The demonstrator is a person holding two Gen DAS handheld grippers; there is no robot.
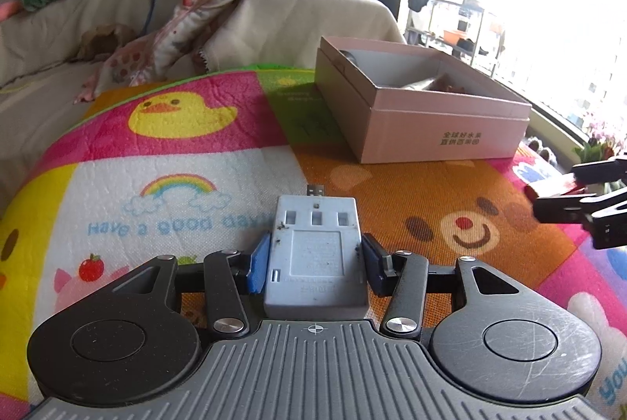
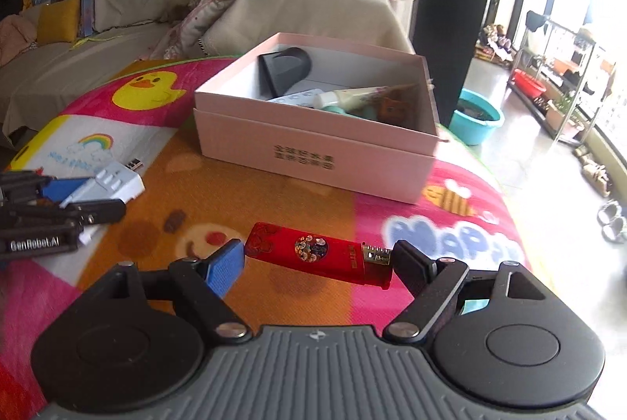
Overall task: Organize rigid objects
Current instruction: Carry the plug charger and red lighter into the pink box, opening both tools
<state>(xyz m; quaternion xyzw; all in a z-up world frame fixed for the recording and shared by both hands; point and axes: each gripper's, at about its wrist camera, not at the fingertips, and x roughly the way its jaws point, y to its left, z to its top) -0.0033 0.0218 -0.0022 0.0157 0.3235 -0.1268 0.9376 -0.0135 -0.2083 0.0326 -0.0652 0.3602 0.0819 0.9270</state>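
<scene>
Left gripper (image 1: 315,265) jaws clamp grey charger (image 1: 315,255); right gripper (image 2: 315,263) pinches red lighter (image 2: 319,254) (pink box (image 2: 313,161) near).

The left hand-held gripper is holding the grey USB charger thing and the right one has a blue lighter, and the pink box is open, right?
Almost. The lighter between the right hand-held gripper's fingers is red, not blue, as the right wrist view shows. The rest is right: the left hand-held gripper holds the grey USB charger, and the pink box is open.
</scene>
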